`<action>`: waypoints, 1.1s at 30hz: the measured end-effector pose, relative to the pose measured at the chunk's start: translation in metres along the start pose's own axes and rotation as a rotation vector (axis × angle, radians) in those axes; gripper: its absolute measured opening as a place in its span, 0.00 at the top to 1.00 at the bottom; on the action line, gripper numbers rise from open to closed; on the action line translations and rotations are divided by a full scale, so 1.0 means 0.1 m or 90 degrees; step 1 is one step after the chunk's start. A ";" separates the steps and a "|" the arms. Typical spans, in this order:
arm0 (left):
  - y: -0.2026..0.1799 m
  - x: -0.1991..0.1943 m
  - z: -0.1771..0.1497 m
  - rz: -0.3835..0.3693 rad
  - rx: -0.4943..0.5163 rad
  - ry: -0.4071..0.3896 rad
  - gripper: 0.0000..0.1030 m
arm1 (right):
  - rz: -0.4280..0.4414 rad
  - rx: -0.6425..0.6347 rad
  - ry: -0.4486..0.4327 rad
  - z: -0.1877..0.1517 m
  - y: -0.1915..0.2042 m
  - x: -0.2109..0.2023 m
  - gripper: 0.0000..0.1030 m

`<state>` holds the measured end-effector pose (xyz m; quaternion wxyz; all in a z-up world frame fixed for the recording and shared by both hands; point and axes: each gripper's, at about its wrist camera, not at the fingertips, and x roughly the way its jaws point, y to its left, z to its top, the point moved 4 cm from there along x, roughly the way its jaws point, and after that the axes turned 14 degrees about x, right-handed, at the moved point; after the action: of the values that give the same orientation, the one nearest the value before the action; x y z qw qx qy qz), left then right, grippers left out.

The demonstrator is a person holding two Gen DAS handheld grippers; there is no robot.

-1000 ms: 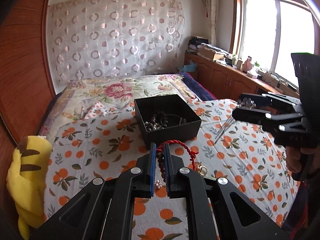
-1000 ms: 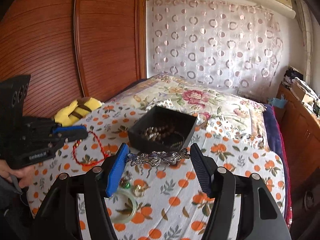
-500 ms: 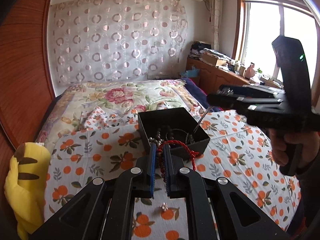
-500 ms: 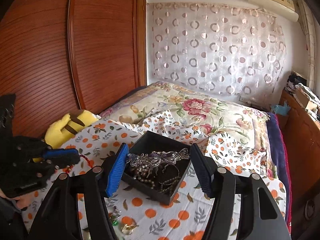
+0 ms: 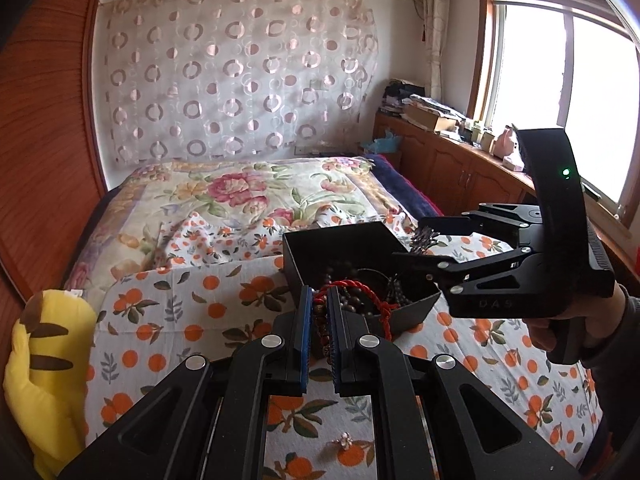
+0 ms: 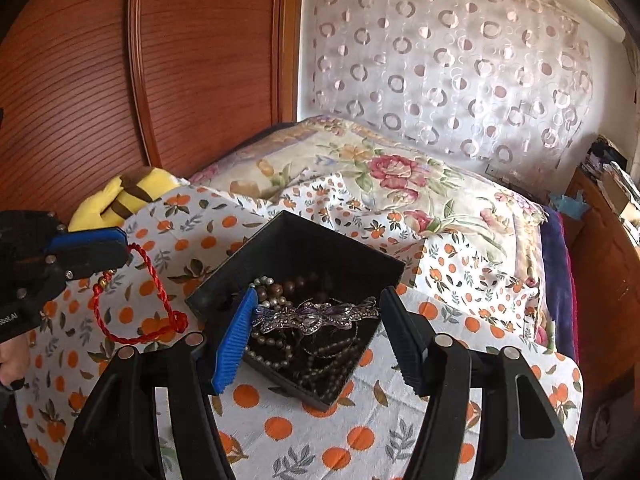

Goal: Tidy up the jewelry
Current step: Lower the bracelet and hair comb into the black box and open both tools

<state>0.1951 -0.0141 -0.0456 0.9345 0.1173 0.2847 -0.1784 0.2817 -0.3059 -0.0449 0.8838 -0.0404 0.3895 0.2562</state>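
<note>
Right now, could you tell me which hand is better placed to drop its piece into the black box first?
The right. Its tool holds the silver hair clip directly over the open black box. The left tool grips the red cord bracelet beside the box, over the orange-print cloth.

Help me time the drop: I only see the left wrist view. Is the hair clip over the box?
Observer: Yes. The right wrist view shows the silver hair clip spanning the right gripper, directly above the beads inside the black box.
Operator: And my red cord bracelet?
Observer: It hangs from the left gripper beside the box's left corner. The red cord bracelet is over the orange-print sheet, not over the opening.
</note>
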 end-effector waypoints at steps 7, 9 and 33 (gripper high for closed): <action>0.12 0.09 -0.03 0.005 -0.014 0.008 0.93 | 0.009 0.008 0.015 0.10 -0.02 0.24 0.36; 0.16 0.10 -0.04 0.009 -0.017 0.010 0.93 | 0.015 0.018 0.017 0.14 -0.03 0.29 0.36; 0.13 0.50 0.27 0.002 0.009 0.028 0.93 | -0.001 0.083 -0.021 0.05 -0.56 0.04 0.34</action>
<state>0.2519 -0.0239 -0.0508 0.9275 0.1284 0.3034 -0.1766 0.3143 -0.3511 -0.0518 0.8909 0.0209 0.3907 0.2305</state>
